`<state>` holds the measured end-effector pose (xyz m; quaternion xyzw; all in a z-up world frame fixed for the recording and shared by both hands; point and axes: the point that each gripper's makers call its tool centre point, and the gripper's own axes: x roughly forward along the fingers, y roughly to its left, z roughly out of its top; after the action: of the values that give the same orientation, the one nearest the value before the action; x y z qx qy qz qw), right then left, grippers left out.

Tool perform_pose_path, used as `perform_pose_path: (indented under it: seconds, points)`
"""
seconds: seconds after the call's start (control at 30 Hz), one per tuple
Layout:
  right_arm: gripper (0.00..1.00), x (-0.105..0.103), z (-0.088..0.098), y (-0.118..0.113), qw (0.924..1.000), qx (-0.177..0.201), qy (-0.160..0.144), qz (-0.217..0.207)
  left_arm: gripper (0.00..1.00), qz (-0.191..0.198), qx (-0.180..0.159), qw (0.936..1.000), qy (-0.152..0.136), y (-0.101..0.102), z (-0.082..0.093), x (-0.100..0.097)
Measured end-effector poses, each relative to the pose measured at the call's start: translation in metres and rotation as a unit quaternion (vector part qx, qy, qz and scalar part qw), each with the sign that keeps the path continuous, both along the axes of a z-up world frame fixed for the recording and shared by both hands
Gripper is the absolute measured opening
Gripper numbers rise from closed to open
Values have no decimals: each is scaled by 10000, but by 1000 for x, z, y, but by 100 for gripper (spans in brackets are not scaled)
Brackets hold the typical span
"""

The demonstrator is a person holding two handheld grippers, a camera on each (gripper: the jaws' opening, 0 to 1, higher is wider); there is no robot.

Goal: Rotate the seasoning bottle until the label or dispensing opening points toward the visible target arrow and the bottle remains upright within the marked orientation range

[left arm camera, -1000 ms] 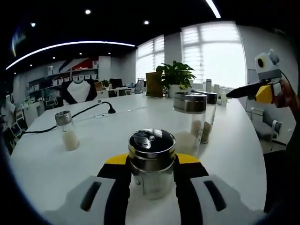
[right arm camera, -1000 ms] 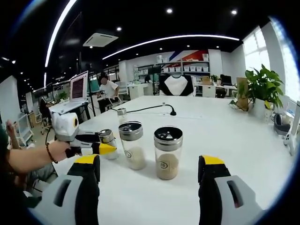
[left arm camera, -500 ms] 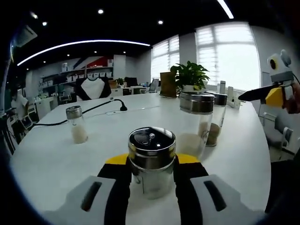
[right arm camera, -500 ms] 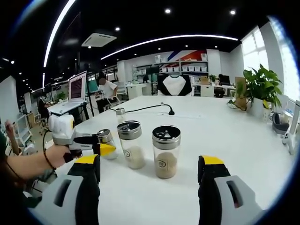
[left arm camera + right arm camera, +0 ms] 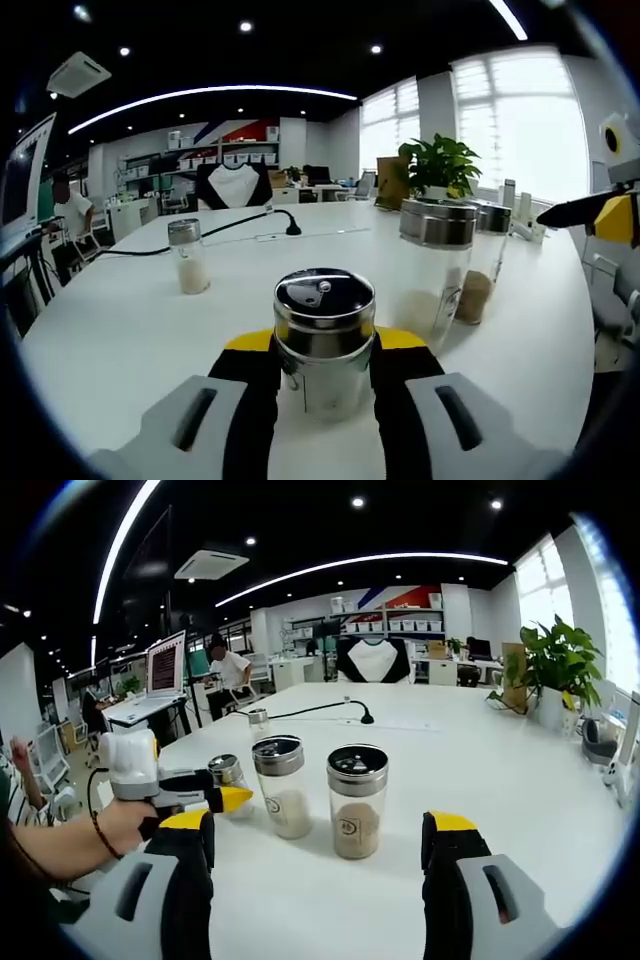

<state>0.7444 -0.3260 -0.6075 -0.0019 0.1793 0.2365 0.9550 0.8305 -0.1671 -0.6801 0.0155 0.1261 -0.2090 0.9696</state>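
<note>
Office lights arc over a broad white table (image 5: 120, 330) where my left gripper (image 5: 325, 375) stays clamped on a small seasoning bottle (image 5: 324, 340), upright between the black, yellow-tipped jaws. Over the last second the room has swept sideways behind it while the bottle held its place in my view, so I judge the turn is under way; no target arrow is visible to confirm alignment. Its cap is polished steel with a flip tab, its body clear glass. Beyond stand a taller shaker of pale grains (image 5: 434, 265), one of brown seasoning (image 5: 357, 800) and a small salt jar (image 5: 187, 257). My right gripper (image 5: 320, 880) hangs open, grasping nothing, well short of the bottles.
</note>
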Motion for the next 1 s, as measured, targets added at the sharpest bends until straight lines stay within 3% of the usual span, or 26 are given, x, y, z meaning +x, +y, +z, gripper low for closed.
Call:
perform_pose_path:
  seconds: [0.37, 0.6, 0.63, 0.7, 0.73, 0.87, 1.0]
  points:
    - [87, 0, -2, -7, 10000, 3, 28, -83, 37, 226, -23, 9997, 29, 2, 0, 1]
    - [87, 2, -2, -7, 10000, -14, 44, -68, 38, 137, -27, 9999, 41, 1, 0, 0]
    - [87, 2, -3, -7, 10000, -19, 51, -64, 43, 92, -52, 9999, 51, 0, 1, 0]
    - [87, 2, -2, -7, 10000, -26, 55, -60, 58, 40, 12, 9997, -235, 3, 10, -1]
    - [87, 2, -2, -7, 10000, -25, 44, -60, 64, 17, 34, 9998, -208, 3, 10, -2]
    - [87, 2, -2, -9, 10000, -14, 38, -80, 59, -268, 125, 9995, -63, 4, 8, -7]
    - [87, 2, -3, -9, 9999, -30, 60, -87, 56, -780, 123, 9964, -297, 1, 20, -10]
